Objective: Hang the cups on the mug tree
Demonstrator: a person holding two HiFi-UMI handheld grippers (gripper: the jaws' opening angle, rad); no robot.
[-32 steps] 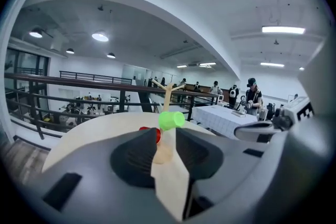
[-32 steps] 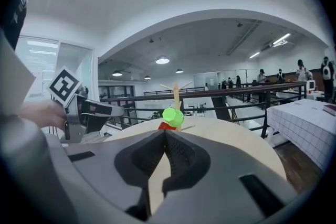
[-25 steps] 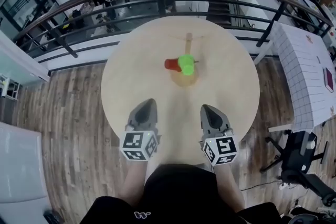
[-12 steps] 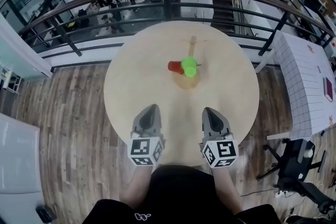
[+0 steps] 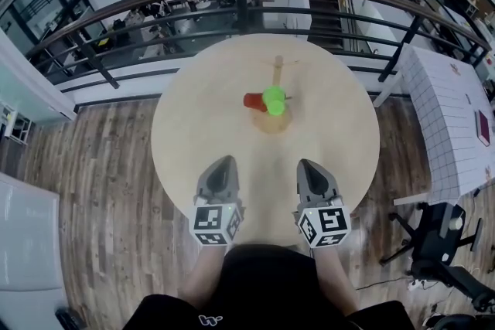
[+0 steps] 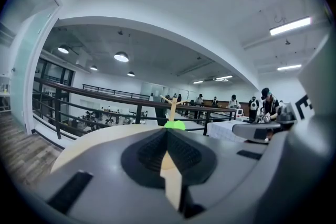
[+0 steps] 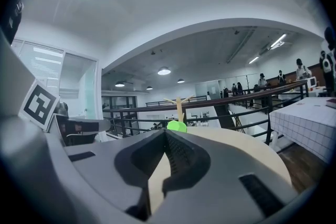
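Note:
A wooden mug tree (image 5: 277, 81) stands on its round base near the middle of the round table (image 5: 193, 127). A green cup (image 5: 273, 100) and a red cup (image 5: 254, 100) hang on it, the red one to the left. Both grippers rest low at the table's near edge, well short of the tree. My left gripper (image 5: 220, 165) is shut with nothing in it. My right gripper (image 5: 308, 166) is shut and empty too. The left gripper view shows the tree (image 6: 172, 108) and green cup (image 6: 175, 125) over the closed jaws. The right gripper view shows the tree (image 7: 179, 108) and green cup (image 7: 177, 126) likewise.
A dark metal railing (image 5: 232, 4) curves behind the table, with an open floor below. A white gridded table (image 5: 452, 112) stands to the right, an office chair (image 5: 437, 243) beside it. Wooden flooring (image 5: 100, 174) lies to the left.
The view has shifted slightly. Both grippers stay at the near edge, shut; the left one has edged a little to the right. The cups on the tree have not moved.

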